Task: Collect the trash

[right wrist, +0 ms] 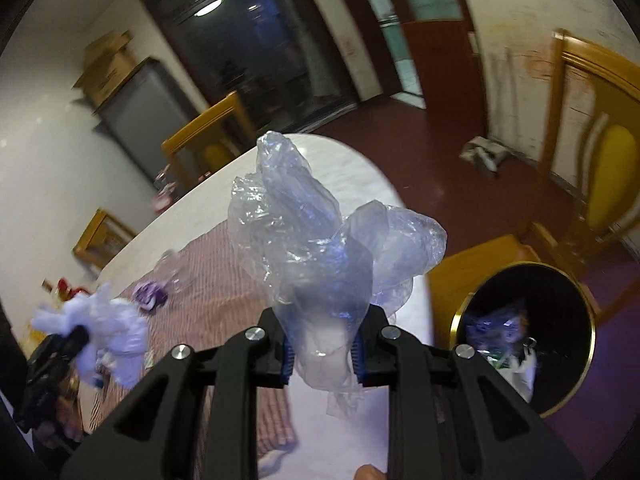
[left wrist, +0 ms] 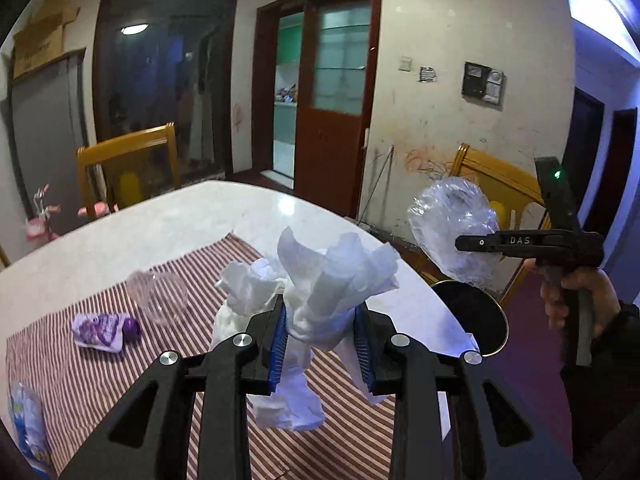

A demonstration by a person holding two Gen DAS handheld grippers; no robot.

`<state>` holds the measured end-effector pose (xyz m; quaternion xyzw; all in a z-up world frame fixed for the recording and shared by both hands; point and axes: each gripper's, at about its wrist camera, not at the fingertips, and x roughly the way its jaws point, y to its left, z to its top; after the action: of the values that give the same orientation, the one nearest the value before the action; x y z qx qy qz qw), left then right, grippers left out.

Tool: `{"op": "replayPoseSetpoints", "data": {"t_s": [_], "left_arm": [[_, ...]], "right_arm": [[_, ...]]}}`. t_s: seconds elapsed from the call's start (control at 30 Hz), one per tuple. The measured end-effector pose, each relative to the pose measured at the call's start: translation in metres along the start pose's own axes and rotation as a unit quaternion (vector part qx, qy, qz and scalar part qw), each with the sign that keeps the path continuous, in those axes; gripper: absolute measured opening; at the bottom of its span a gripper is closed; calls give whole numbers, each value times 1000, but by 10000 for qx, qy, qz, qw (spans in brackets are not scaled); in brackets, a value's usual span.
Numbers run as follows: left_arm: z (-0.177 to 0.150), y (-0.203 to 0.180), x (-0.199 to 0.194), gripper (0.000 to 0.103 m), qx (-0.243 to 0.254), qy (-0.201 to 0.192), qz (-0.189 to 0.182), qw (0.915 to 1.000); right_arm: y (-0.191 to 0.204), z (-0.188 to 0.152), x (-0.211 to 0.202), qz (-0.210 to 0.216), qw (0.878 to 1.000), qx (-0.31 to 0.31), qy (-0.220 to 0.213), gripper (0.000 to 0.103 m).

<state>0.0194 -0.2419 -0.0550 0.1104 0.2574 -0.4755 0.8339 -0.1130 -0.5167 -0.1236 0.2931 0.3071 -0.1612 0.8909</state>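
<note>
Trash scattered and held, above and on a white marble table partly covered by a red-and-white striped cloth.

Left wrist view, from left to right: blue-printed plastic wrapper at the cloth's near left edge; crumpled purple-and-white packet lying on the stripes; clear plastic cup on its side just behind the packet. Centre: left gripper clenched on a wad of white tissue paper, blue pads pressing both sides, tissue lifted clear of the cloth. Far right: right gripper seen from the side, clamped on a crumpled clear plastic bag, held in the air past the table edge, with the person's hand on the handle. Below the bag, only a dark sliver of a round bin with a gold rim.

Right wrist view, from left to right: left gripper blurred at the far left with the white tissue; purple packet on the cloth; clear bag pinched at centre between the right gripper's blue pads, over the table's right edge. Lower right, shown only here: bin's open mouth, standing on the floor beside the table, with wrappers and white paper already inside. Cup too blurred to make out in this view.
</note>
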Motion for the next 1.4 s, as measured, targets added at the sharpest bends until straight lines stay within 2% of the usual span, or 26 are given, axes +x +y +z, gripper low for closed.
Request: {"op": "replayPoseSetpoints", "data": {"t_s": [0.1,0.17,0.33,0.43,0.47,0.5,0.57,0.73,0.87,0.93,1.03,1.17,1.27,1.4], "left_arm": [[-1,1,-1,33,71,100,54,9999],[-10,5,9,34,64,335,140,9993],[-57,24,40,34,-128,999,294,9945],[-79,34,48,36,-301,1180,332,9920],[-87,35,48,46,-357,1251,376,9908],[-89,35,47,61,-377,1272,379,9904],[-93,30,39,76,-402,1221,382,9910],[-95,23,36,77,-434,1221,265,9912],[-102,15,48,76,-382,1406,148,9892],[-101,8,49,76,-313,1336,61,9905],[-89,-10,44,77,-119,1089,-264,9936],[-77,-14,43,77,-81,937,-327,9950],[-63,-17,26,77,-108,590,-388,9974],[-64,-15,41,77,45,902,-232,9956]], "right_arm": [[0,-4,7,30,10000,22,80,22],[4,-7,13,125,9998,-13,165,22],[22,-13,21,401,9984,-204,333,22],[33,-15,25,508,9975,-278,393,22],[36,-15,25,537,9973,-305,405,22],[38,-16,24,563,9970,-329,412,22],[43,-17,25,598,9966,-369,425,22],[52,-19,27,676,9958,-414,460,22],[55,-18,24,733,9953,-462,442,22],[56,-18,23,741,9952,-464,444,22],[54,-18,23,743,9953,-449,422,22],[49,-19,24,733,9956,-398,423,22],[43,-18,24,737,9957,-367,423,22],[41,-18,27,757,9956,-308,453,22]]}}
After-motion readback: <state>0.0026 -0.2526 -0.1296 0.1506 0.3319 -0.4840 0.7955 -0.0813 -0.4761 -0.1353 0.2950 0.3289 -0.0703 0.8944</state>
